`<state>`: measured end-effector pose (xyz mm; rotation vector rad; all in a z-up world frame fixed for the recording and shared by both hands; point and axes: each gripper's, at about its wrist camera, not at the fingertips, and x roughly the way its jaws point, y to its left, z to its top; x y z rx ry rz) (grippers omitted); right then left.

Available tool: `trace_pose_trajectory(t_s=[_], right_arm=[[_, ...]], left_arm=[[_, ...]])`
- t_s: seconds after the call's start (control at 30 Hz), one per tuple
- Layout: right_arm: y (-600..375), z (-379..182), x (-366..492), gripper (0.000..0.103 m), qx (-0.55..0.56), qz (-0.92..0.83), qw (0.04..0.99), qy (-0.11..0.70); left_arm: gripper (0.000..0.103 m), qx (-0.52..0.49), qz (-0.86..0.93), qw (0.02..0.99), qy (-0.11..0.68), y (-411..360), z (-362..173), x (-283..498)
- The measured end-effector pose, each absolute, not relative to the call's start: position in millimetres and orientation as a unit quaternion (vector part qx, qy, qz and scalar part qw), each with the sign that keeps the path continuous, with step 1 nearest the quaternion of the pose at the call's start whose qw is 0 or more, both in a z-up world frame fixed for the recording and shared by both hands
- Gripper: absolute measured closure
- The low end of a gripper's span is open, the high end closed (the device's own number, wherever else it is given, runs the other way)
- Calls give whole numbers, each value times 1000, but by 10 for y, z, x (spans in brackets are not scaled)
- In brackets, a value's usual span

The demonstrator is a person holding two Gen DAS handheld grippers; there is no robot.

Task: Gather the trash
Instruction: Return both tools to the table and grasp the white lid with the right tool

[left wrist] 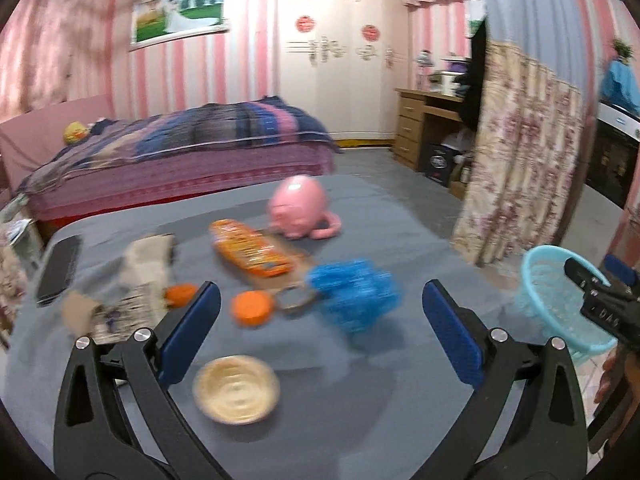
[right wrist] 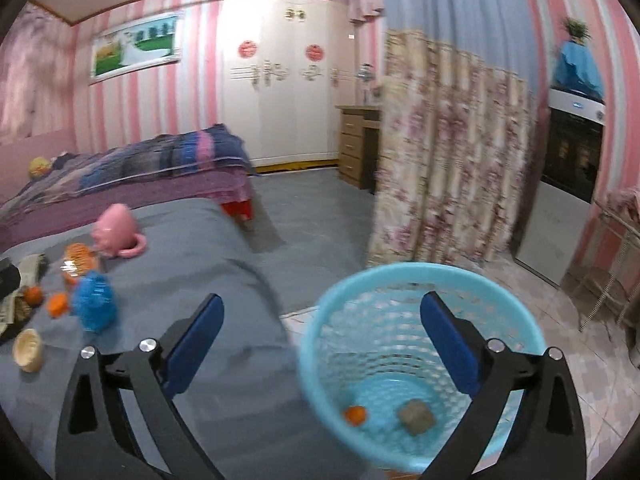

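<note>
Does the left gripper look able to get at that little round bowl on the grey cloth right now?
Probably yes. The left gripper stands open and empty, and the bowl lies just below and between its fingers on the grey cloth, with nothing on top of it or in the way.

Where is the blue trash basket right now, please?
The blue trash basket stands on the tiled floor beside the right edge of the grey table, directly under the right gripper.

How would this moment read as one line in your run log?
left fingers: open, empty | right fingers: open, empty | blue basket: two scraps inside | table: more trash waiting
</note>
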<state>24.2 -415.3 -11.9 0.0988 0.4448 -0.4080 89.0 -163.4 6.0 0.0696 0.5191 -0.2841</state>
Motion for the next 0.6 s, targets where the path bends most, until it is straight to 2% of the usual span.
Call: trace_pose_trajectory(t_s=[0.37, 0.6], right_arm=[[-3202, 121, 609, 5, 38, -127, 966, 224], [-2725, -156, 740, 5, 29, -100, 964, 246]], left_arm=[[5, 6, -50, 962, 268, -438, -65, 912], [5, -8, -16, 958, 286, 91, -281, 821]])
